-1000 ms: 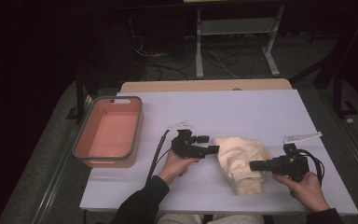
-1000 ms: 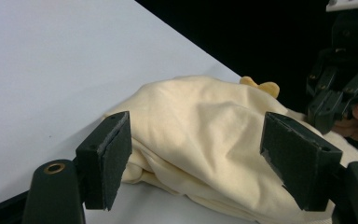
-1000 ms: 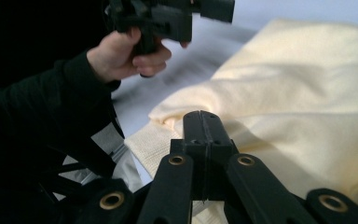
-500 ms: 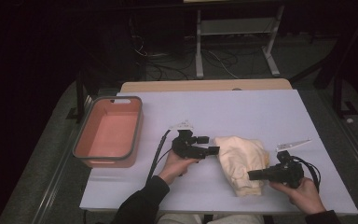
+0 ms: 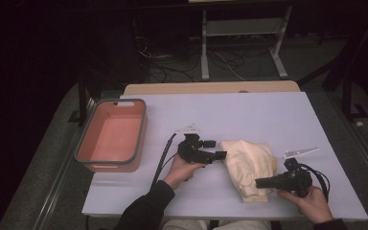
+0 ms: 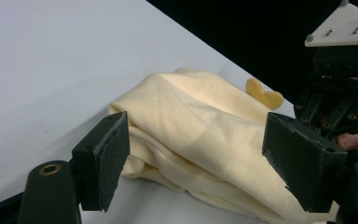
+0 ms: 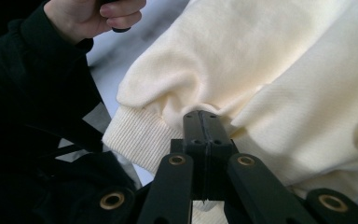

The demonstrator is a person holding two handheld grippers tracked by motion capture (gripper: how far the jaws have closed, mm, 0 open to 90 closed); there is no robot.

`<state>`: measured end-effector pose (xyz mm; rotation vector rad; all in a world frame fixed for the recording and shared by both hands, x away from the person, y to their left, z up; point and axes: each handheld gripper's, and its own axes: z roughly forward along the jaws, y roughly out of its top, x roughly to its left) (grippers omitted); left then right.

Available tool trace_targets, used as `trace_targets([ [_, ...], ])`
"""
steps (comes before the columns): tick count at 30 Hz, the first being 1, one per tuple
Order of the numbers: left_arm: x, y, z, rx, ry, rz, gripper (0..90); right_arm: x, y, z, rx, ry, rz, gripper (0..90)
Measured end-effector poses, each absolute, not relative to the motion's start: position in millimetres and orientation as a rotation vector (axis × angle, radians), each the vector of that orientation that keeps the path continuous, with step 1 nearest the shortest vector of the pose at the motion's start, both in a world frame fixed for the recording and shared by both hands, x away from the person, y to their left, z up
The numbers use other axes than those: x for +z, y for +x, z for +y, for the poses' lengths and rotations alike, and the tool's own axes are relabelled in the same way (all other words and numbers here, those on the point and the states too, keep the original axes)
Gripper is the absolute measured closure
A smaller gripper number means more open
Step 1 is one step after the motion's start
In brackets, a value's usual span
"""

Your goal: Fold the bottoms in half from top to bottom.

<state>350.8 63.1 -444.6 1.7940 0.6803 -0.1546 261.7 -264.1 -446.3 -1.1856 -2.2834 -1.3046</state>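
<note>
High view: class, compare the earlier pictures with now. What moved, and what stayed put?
The right gripper, shut on the cream sweatshirt, has drawn toward the table's near edge, flattening the raised fabric. The left gripper, jaws open at the sweatshirt's edge, and the pink tub kept their places.

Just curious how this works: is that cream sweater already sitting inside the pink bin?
No, the cream sweater lies on the table, well to the right of the pink bin.

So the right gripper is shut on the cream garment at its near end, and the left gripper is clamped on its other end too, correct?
Not quite. The left gripper is open: in the left gripper view its jaws stand apart on either side of the cream garment without pressing it. The right gripper is indeed shut on the fabric.
</note>
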Motion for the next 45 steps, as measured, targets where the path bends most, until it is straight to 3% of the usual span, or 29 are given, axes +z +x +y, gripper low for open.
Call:
trace_targets([
  [6,-441,351,63,-0.132,1.799,0.674,23.2,-437,260,-266,-1.365,-1.2,-2.287,87.7],
  [19,-431,359,62,-0.095,1.827,0.693,23.1,-420,260,-283,-1.517,-1.351,-2.272,53.3],
  [25,-428,367,65,-0.104,1.851,0.714,21.0,-418,258,-292,-1.564,-1.415,-2.238,44.3],
  [29,-424,374,66,-0.118,1.87,0.73,18.2,-419,257,-296,-1.545,-1.475,-2.231,35.6],
  [35,-417,384,65,-0.124,1.893,0.762,10.7,-421,255,-296,-1.532,-1.522,-2.232,14.3],
  [40,-416,392,63,-0.154,1.91,0.792,5.9,-423,255,-293,-1.501,-1.544,-2.262,10.0],
  [45,-423,399,59,-0.195,1.931,0.82,1.7,-426,254,-290,-1.49,-1.554,-2.272,0.0],
])
